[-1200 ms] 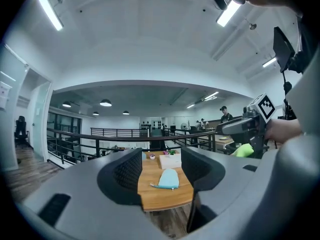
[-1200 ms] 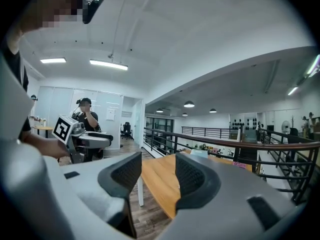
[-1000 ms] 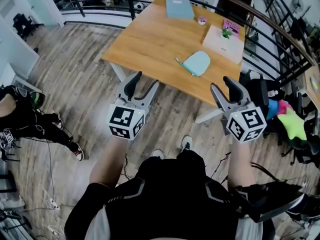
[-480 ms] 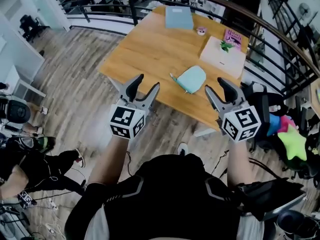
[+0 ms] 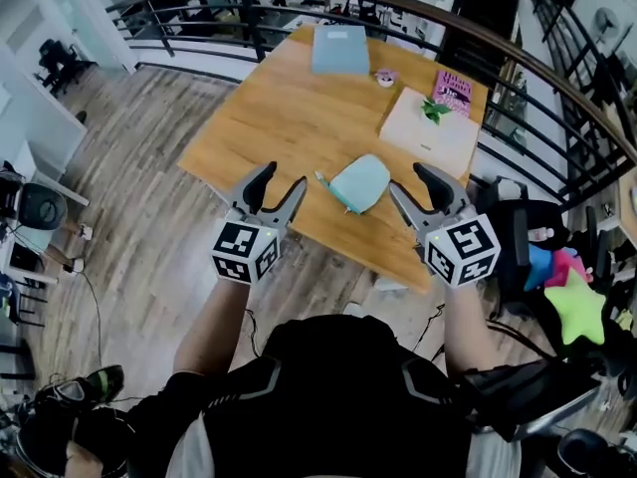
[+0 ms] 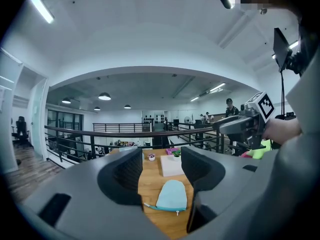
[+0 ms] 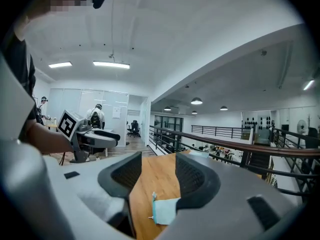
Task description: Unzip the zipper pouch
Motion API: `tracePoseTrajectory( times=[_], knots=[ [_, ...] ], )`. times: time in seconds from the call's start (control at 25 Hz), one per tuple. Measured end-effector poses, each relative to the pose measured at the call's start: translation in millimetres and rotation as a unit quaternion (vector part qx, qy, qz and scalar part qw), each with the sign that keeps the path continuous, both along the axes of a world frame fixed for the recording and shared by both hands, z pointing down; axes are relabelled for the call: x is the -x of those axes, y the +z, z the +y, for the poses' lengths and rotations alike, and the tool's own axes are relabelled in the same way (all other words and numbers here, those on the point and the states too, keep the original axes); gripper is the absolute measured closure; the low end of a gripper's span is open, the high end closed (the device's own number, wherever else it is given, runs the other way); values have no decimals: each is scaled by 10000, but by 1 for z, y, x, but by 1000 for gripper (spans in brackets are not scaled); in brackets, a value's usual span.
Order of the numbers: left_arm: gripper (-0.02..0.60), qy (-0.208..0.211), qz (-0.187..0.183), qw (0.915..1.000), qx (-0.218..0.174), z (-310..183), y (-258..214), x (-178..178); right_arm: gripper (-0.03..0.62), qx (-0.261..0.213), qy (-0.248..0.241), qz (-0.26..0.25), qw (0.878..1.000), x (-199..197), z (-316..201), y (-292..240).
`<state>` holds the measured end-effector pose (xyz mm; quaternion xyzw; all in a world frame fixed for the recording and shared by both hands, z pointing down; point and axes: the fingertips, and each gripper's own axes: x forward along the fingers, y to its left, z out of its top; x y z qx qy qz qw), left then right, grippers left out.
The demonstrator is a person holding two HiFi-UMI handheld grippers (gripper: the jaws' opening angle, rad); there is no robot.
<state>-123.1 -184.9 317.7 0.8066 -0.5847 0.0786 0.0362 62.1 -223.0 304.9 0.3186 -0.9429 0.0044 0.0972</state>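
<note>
— Which step is in hand?

— The approach, I'd judge: nothing is gripped yet. The zipper pouch [image 5: 358, 183] lies flat on the table [image 5: 269, 108], close to its near edge and about midway along it. It looks zipped shut.

— And the grippers?

— Both are held out in front of the person on stretched forearms, about level with each other. They sit either side of the pouch and are not touching it. The left gripper [image 5: 279, 179] has its jaws wide apart, with only the table and pouch showing through the gap. The right gripper [image 5: 415, 184] is spread just as wide and is empty too. The pouch shows low between its jaws, some way off.

— What does the next move call for?

— Probably bringing both down to that near edge. One should pin the pouch body or the end tab [image 5: 320, 177] sticking out at the pouch's left. The other must pinch what looks like the pull [image 6: 178, 211]. It is tiny, so the jaws must close on it with care, or the soft fabric may bunch.
</note>
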Motion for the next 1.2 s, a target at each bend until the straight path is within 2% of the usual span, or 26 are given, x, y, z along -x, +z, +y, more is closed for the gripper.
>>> tracePoseTrajectory(
  times=[0.24, 0.6, 0.96, 1.2],
  knots=[
    [325, 68, -70, 9997, 230, -20, 16, -13, 373, 146, -156, 76, 9997, -7, -20, 16],
    [325, 353, -29, 9971, 672, -68, 82, 5, 373, 494, 167, 288, 9982, 6, -59, 79],
    [325, 1017, -144, 9829, 1528, -87, 181, 3, 387, 1084, 132, 933, 9896, 33, -70, 178],
    [325, 1234, -140, 9710, 2042, -84, 244, -7, 390, 1589, -17, 1341, 9781, 43, -66, 247]
  ],
)
